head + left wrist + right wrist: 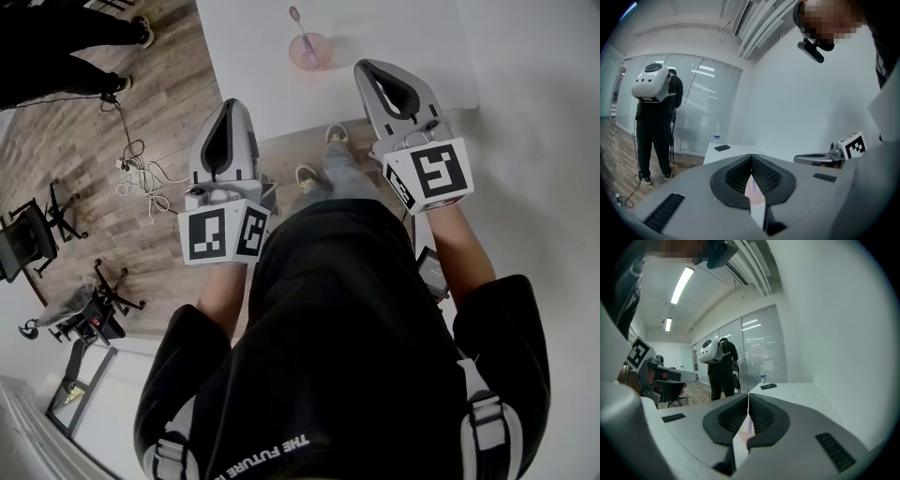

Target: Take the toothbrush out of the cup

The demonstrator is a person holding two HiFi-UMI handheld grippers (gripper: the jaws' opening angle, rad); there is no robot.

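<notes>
your left gripper [232,103] and right gripper [367,67] are closed, empty, short of the cup [310,52]: open one, take the toothbrush [301,28].

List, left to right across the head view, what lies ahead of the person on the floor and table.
Black office chair → tangle of cables → left gripper → pink cup holding the toothbrush → right gripper.
</notes>
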